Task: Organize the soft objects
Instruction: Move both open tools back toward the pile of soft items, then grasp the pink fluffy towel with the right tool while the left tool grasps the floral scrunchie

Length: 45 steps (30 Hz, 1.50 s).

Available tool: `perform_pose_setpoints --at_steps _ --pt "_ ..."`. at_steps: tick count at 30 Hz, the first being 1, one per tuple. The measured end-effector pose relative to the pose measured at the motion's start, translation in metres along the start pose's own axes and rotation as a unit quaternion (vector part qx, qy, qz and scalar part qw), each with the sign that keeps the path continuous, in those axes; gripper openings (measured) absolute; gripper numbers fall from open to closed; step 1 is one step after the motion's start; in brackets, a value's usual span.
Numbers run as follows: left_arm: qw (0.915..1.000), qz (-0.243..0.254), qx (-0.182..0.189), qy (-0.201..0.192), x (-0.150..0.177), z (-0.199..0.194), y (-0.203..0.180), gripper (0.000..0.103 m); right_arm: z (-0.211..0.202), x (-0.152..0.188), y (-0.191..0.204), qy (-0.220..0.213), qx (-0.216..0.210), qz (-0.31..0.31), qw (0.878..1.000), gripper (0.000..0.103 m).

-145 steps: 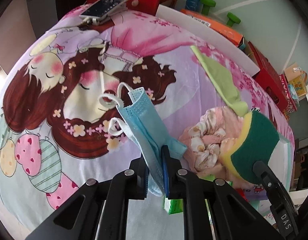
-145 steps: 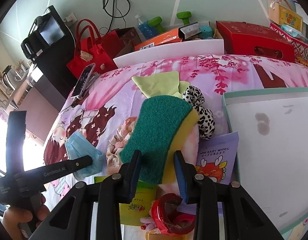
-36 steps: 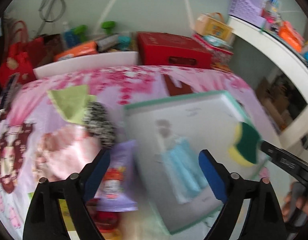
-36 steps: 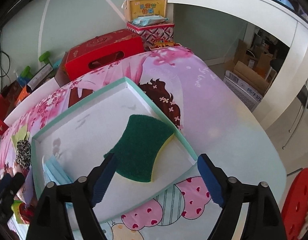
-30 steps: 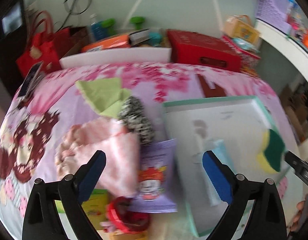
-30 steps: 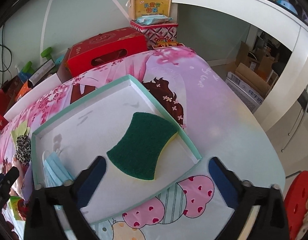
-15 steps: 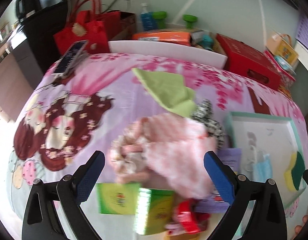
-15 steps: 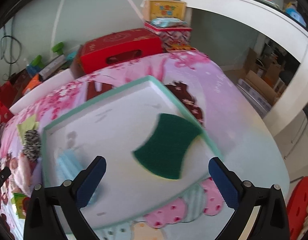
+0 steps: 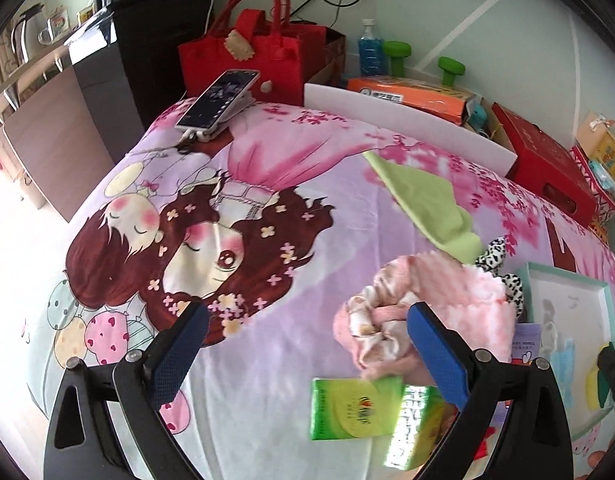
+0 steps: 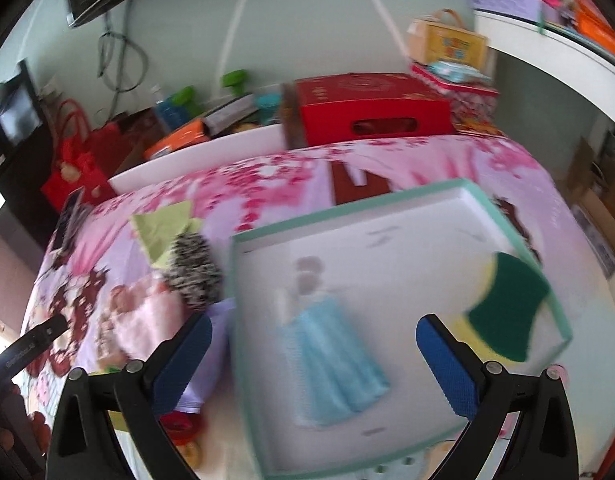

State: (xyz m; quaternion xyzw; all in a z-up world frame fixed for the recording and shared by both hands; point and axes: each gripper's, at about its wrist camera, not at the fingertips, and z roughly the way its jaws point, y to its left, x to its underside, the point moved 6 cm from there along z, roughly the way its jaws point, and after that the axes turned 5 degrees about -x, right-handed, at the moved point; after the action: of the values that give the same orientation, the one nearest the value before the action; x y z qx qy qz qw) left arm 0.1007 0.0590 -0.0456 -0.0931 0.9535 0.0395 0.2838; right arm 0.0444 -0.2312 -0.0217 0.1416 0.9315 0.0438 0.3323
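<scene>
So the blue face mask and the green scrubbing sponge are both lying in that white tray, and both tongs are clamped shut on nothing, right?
Nearly. The face mask and sponge do lie in the white tray, but both tongs are wide open, not shut. The left wrist view shows the left tongs spread, the right wrist view the right tongs.

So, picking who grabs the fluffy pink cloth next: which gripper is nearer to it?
Left. The left gripper hangs open right beside the fluffy pink cloth; the right gripper is open over the tray, with the cloth off to its left.
</scene>
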Motion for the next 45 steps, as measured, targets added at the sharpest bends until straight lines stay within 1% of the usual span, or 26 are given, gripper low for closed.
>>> perform_pose_setpoints --at_steps 2,3,5,7,11,14,15,18,23,27,31,37,41,45 --pt "1.0 -0.007 0.003 0.001 0.0 0.0 0.006 0.099 0.005 0.001 0.018 0.004 -0.014 -0.018 1.0 0.103" --pt "0.9999 -0.009 0.005 -0.006 -0.001 0.0 0.009 0.099 0.008 0.002 0.025 0.006 -0.018 -0.026 0.999 0.103" --pt "0.9998 -0.009 -0.001 -0.017 -0.003 -0.001 0.014 0.099 0.014 0.004 0.042 0.009 -0.028 -0.044 0.999 0.103" --pt "0.9997 -0.009 -0.008 -0.019 -0.004 0.0 0.019 0.099 0.019 0.006 0.057 0.012 -0.037 -0.057 0.998 0.103" --pt "0.9997 -0.021 0.0 -0.011 -0.004 0.007 0.025 0.099 0.029 0.015 0.089 0.024 -0.066 -0.091 0.993 0.103" --pt "0.9998 -0.021 0.006 0.001 -0.002 0.017 0.024 0.099 0.037 0.021 0.105 0.029 -0.069 -0.119 0.99 0.103" --pt "0.9998 -0.019 0.007 0.007 -0.001 0.021 0.023 0.099 0.041 0.022 0.108 0.028 -0.06 -0.129 0.989 0.103" --pt "0.9998 -0.015 0.007 0.014 0.001 0.028 0.02 0.099 0.05 0.024 0.111 0.03 -0.046 -0.145 0.988 0.103" --pt "0.9986 -0.008 0.031 0.042 0.003 0.039 0.01 0.099 0.062 0.034 0.117 0.059 -0.059 -0.154 0.985 0.103" --pt "0.9971 0.001 0.045 0.061 0.007 0.048 0.001 0.099 0.068 0.04 0.125 0.063 -0.058 -0.175 0.981 0.103" --pt "0.9953 0.003 0.059 0.077 0.008 0.054 -0.006 0.099 0.072 0.043 0.127 0.066 -0.047 -0.19 0.978 0.103" --pt "0.9943 -0.001 0.059 0.089 0.009 0.059 -0.009 0.099 0.07 0.043 0.13 0.056 -0.042 -0.201 0.977 0.103" --pt "0.9937 -0.011 0.058 0.095 0.008 0.061 -0.006 0.099 0.066 0.039 0.127 0.042 -0.019 -0.214 0.976 0.103" --pt "0.9932 -0.011 0.058 0.101 0.01 0.062 -0.006 0.099 0.063 0.037 0.128 0.037 -0.025 -0.216 0.975 0.103"
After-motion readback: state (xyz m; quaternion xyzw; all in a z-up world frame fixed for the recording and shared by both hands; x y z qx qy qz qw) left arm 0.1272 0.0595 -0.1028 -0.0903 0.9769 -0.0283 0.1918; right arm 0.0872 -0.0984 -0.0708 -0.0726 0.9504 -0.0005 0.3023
